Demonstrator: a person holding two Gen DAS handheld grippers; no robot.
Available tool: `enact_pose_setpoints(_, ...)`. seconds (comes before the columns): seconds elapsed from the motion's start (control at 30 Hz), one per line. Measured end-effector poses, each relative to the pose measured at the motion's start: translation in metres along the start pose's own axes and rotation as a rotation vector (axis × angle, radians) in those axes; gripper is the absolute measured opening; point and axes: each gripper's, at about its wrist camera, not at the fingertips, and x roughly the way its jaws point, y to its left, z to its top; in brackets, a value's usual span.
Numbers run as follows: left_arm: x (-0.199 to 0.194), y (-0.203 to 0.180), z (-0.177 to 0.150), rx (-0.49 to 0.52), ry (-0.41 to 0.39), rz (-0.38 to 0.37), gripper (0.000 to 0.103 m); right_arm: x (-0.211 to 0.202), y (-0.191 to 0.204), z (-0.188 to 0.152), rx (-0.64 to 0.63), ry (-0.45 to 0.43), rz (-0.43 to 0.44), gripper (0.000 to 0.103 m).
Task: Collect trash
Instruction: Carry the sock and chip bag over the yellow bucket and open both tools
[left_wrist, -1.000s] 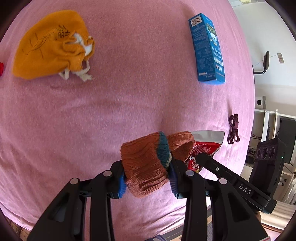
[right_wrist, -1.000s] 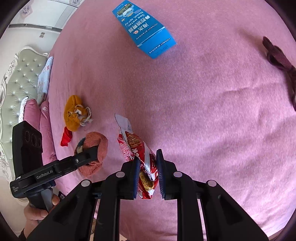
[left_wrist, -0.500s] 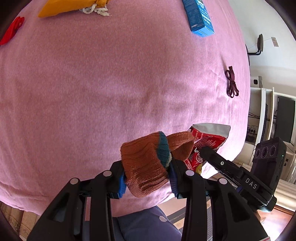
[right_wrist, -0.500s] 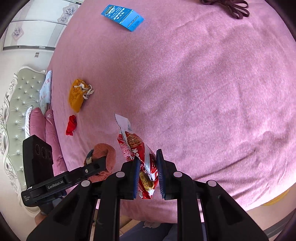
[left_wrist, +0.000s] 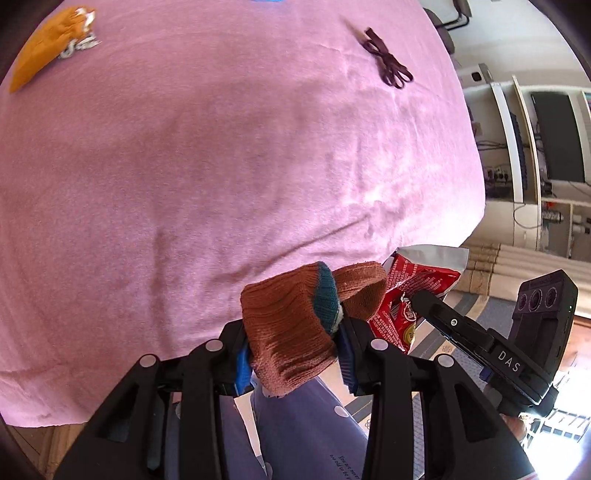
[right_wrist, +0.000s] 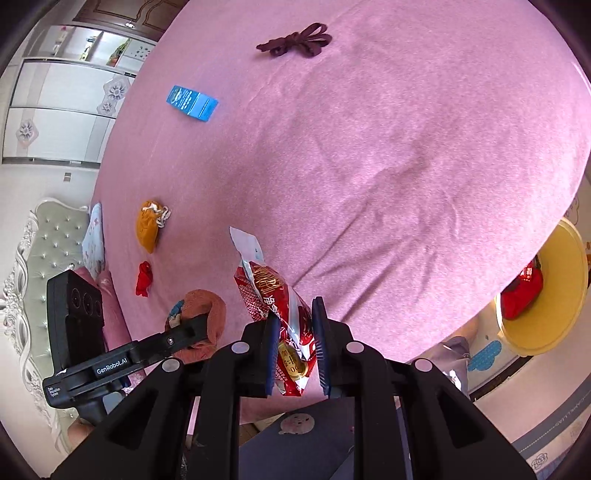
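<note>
My left gripper (left_wrist: 293, 354) is shut on a brown knitted sock (left_wrist: 291, 328) with a teal band, held above the near edge of the pink bed (left_wrist: 221, 166). My right gripper (right_wrist: 294, 345) is shut on a red snack wrapper (right_wrist: 275, 299), which also shows in the left wrist view (left_wrist: 413, 284). The sock and left gripper show in the right wrist view (right_wrist: 201, 317). A yellow bin (right_wrist: 546, 291) with red trash inside stands at the bed's right side.
On the bed lie an orange drawstring pouch (right_wrist: 147, 225), a blue box (right_wrist: 192, 103), a dark maroon ribbon (right_wrist: 295, 42) and a small red scrap (right_wrist: 143, 278). A padded headboard (right_wrist: 44, 251) is at the left. Shelves and a monitor (left_wrist: 557, 136) stand beyond the bed.
Both grippers have pulled back from the bed with their items and swung right; the bed's near edge, the floor and the yellow bin have come into view.
</note>
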Motion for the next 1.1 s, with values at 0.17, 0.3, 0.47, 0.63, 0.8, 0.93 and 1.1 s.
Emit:
enact_pose_setpoints(0.17, 0.03, -0.059, -0.016, 0.077, 0.044, -0.001, 0.038, -0.036, -0.053, -0.009, 0.071, -0.025, -0.001, 0.017)
enact_pose_setpoints(0.3, 0.066, -0.11, -0.031, 0.132, 0.105, 0.0, 0.038, -0.07, -0.104, -0.017, 0.129, -0.06, -0.007, 0.017)
enact_pose_setpoints(0.47, 0.111, -0.165, -0.053, 0.19, 0.169, 0.012, 0.038, -0.107, -0.172, -0.028, 0.209, -0.092, -0.021, 0.017)
enact_pose_setpoints(0.63, 0.153, -0.216, -0.073, 0.273, 0.232, 0.038, 0.038, -0.138, -0.232, -0.037, 0.29, -0.128, -0.052, 0.017)
enact_pose_setpoints(0.8, 0.191, -0.256, -0.09, 0.339, 0.288, 0.061, 0.038, -0.155, -0.281, -0.047, 0.361, -0.143, -0.066, 0.017)
enact_pose_setpoints(0.93, 0.213, -0.28, -0.098, 0.384, 0.322, 0.083, 0.038, -0.16, -0.309, -0.054, 0.405, -0.149, -0.072, 0.017)
enact_pose_setpoints(1.1, 0.235, -0.303, -0.105, 0.426, 0.346, 0.104, 0.038, -0.164, -0.334, -0.059, 0.446, -0.154, -0.065, 0.017)
